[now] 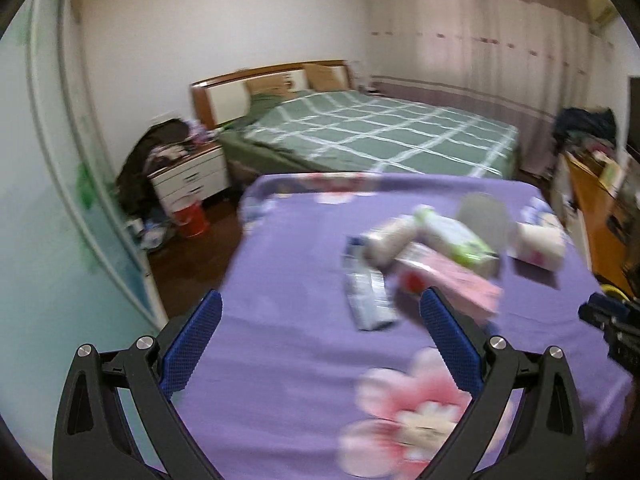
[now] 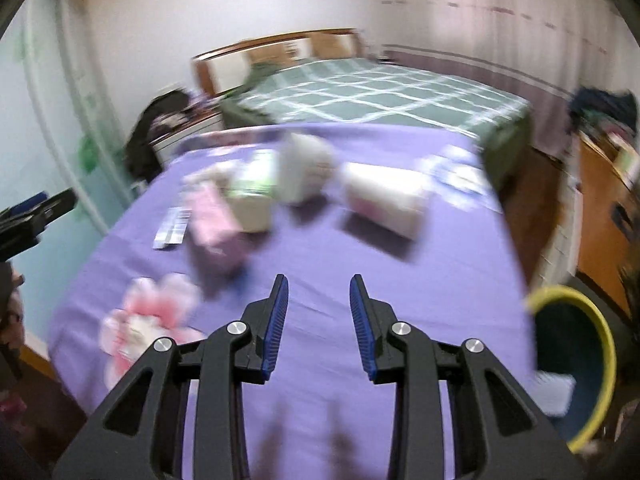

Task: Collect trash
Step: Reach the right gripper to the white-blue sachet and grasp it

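I see the trash point(image 1: 432, 256) as a blurred heap on the purple cloth point(image 1: 280, 264): pink carton, white-green pack, white bottles, flat blue-white wrapper. My left hand-held gripper point(image 1: 322, 318) stands wide, empty; the right hand-held gripper point(image 2: 319, 296) narrow, holding nothing.

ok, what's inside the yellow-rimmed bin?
The bin beside the purple cloth looks dark inside; one pale, blurred piece shows at its near edge. The bottom is in shadow and partly cut off, so anything more cannot be seen.
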Demonstrator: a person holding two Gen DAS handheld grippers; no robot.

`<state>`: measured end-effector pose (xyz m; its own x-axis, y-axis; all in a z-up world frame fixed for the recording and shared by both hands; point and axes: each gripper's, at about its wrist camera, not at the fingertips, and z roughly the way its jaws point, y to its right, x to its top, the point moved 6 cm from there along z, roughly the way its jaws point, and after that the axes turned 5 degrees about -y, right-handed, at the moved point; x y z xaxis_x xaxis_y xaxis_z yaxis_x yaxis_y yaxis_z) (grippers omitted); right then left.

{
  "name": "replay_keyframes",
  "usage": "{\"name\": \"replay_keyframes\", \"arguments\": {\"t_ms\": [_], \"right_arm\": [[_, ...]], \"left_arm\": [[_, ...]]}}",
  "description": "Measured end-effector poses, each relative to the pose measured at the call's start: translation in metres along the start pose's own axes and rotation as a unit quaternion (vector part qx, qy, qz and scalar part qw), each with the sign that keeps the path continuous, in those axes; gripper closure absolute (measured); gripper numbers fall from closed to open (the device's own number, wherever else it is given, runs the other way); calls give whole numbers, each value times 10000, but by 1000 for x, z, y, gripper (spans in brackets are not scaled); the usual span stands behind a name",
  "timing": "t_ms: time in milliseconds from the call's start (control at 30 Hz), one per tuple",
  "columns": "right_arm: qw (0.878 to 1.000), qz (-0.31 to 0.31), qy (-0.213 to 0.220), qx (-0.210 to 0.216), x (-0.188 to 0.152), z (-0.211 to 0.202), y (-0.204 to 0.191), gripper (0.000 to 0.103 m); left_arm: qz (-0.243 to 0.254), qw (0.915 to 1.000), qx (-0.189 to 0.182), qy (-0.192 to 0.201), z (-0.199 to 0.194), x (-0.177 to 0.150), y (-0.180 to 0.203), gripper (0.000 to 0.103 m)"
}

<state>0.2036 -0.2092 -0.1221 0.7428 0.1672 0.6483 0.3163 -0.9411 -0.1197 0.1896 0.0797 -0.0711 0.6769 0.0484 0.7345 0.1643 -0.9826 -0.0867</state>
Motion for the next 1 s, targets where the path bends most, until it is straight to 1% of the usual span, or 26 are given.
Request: {"name": "replay_keyframes", "arguments": {"t_ms": [67, 167, 233, 333, 400, 533, 733, 800, 933, 967, 1000], "right_arm": [[9994, -260, -100, 218, 14, 17, -39, 72], [9974, -467, -284, 475, 26, 42, -82, 72], [9955, -549, -446, 623, 34, 62, -109, 72], [9929, -627, -735, 696, 43, 93, -138, 72], [9925, -651, -844, 600, 46, 107, -146, 72], [9915, -633, -1093, 319, 57, 141, -156, 72], [9889, -568, -1361, 175, 60, 174, -158, 72], [9893, -569, -1333, 157, 63, 179, -161, 70], [9892, -657, -1304, 82, 68, 189, -168, 70], [9893, -696, -1283, 38, 69, 190, -168, 70], [9894, -739, -1249, -6, 68, 190, -169, 81]], "left_arm": [[-127, 9998, 146, 3, 7, 2, -25, 5], [-279, 9990, 340, -39, 21, 2, -54, 5], [-346, 9987, 355, -113, 31, 1, -64, 5], [-398, 9983, 363, -201, 47, -1, -79, 5], [-436, 9981, 370, -238, 55, -1, -85, 5], [-597, 9974, 261, -314, 70, -3, -97, 5], [-736, 9965, 239, -320, 78, -5, -107, 5], [-782, 9961, 233, -337, 80, -6, -110, 5], [-835, 9955, 237, -390, 88, -9, -114, 5], [-847, 9953, 234, -398, 89, -9, -114, 5], [-857, 9952, 237, -405, 89, -10, -116, 5]]}}
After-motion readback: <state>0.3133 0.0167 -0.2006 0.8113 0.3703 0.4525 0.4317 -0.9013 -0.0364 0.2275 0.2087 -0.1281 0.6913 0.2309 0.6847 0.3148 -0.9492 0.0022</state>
